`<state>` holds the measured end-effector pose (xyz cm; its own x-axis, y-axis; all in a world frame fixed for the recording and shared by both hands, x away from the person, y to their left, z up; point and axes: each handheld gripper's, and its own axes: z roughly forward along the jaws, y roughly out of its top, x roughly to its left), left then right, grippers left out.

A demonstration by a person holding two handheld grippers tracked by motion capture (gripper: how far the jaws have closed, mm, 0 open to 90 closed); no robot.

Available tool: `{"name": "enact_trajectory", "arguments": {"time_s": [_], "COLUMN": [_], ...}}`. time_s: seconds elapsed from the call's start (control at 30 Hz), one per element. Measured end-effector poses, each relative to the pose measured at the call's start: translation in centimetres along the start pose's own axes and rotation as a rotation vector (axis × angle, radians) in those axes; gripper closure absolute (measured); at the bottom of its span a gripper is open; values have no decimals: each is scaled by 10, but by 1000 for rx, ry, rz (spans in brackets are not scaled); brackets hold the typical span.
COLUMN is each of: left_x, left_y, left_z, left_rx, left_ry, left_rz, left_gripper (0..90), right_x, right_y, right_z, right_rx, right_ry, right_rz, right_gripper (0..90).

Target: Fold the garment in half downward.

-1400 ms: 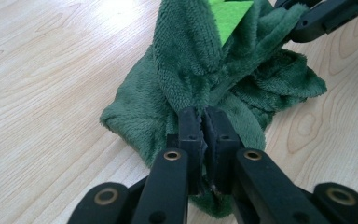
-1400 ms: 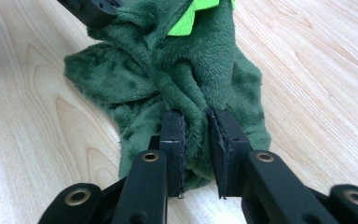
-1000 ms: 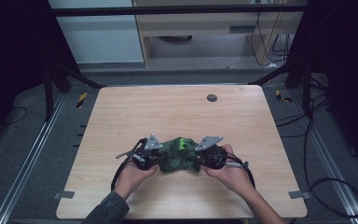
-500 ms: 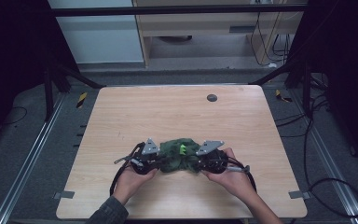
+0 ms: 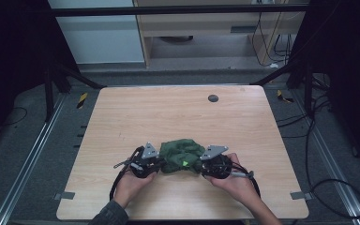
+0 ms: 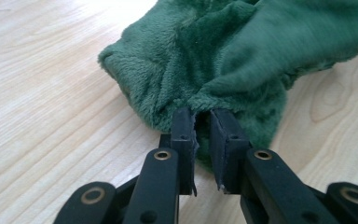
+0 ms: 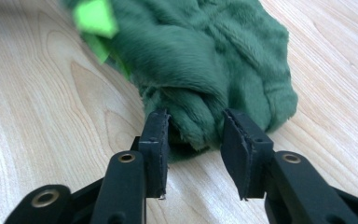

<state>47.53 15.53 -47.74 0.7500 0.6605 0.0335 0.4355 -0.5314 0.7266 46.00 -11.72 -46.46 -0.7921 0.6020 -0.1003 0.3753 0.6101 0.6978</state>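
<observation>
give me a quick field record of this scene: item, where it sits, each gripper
item: green plush cloth, bunched, bright green tag
place: wooden table, near edge, between both hands
left gripper: jaws nearly together, fold of cloth pinched at the tips
right gripper: jaws just been opening, cloth fold between them, pads apart from it
also: small dark disc far side

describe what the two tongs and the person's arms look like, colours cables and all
Both tongs, the left and the right, are black, each topped by a grey three-cornered plate. Black cables loop from each across the table. Seen close, the jaws are flat black bars with ragged rubbery pads, on black link arms with brass-coloured pivot rings. A dark grey sleeve covers the left forearm; the right forearm is bare.
</observation>
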Motion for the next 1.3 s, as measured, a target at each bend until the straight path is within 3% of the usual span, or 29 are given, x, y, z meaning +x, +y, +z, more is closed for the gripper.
{"name": "enact_trajectory", "arguments": {"time_s": [0.23,0.43,0.83,1.3], "left_x": [3,3,5,5], "left_y": [0,0,-2,-5], "left_z": [1,1,-1,-8], "left_rx": [-25,-43,-39,-44], "left_ry": [37,50,41,38], "left_rz": [-6,-11,-20,-23], "left_gripper": [787,787,787,772], "right_x": [-3,-6,-14,-13], "right_y": [-4,-3,-4,-8], "right_z": [0,0,0,-8], "right_rx": [2,-13,-17,-11], "right_ry": [-19,-35,-69,-70], "right_rz": [22,41,79,76], "right_gripper": [557,567,570,511]}}
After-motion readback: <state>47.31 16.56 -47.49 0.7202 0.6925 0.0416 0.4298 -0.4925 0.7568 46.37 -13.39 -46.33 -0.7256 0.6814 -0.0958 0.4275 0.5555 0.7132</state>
